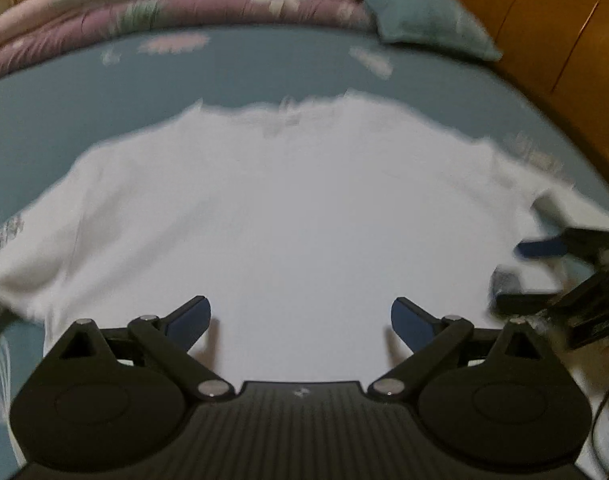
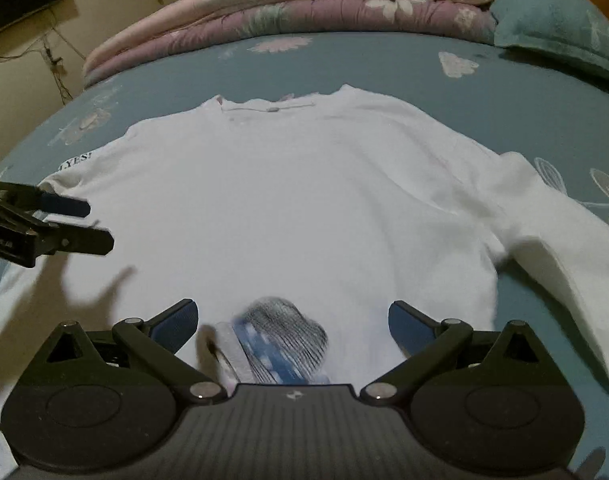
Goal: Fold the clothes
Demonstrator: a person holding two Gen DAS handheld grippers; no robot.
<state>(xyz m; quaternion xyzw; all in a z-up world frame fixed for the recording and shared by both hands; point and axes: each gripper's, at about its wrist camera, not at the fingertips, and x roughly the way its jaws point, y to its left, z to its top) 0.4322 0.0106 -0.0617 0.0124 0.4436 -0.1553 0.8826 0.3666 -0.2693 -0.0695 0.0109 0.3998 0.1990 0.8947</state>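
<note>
A white long-sleeved shirt (image 1: 288, 208) (image 2: 288, 200) lies spread flat on the blue bed sheet (image 1: 244, 68) (image 2: 384, 64), collar toward the far side. A blue and black print (image 2: 280, 340) shows near its hem. My left gripper (image 1: 300, 320) hovers open above the shirt's lower body, nothing between its fingers. My right gripper (image 2: 292, 320) is open too, over the hem and print. Each gripper appears in the other's view: the right gripper (image 1: 520, 268) at the right edge, the left gripper (image 2: 92, 224) at the left edge, both over the shirt's sides.
Folded pink and purple floral quilts (image 2: 304, 4) (image 1: 176, 4) are stacked along the bed's far side. A teal pillow (image 2: 560, 28) (image 1: 428, 20) sits at the far right. A wooden headboard (image 1: 544, 28) rises on the right. The shirt's right sleeve (image 2: 560, 232) trails over the sheet.
</note>
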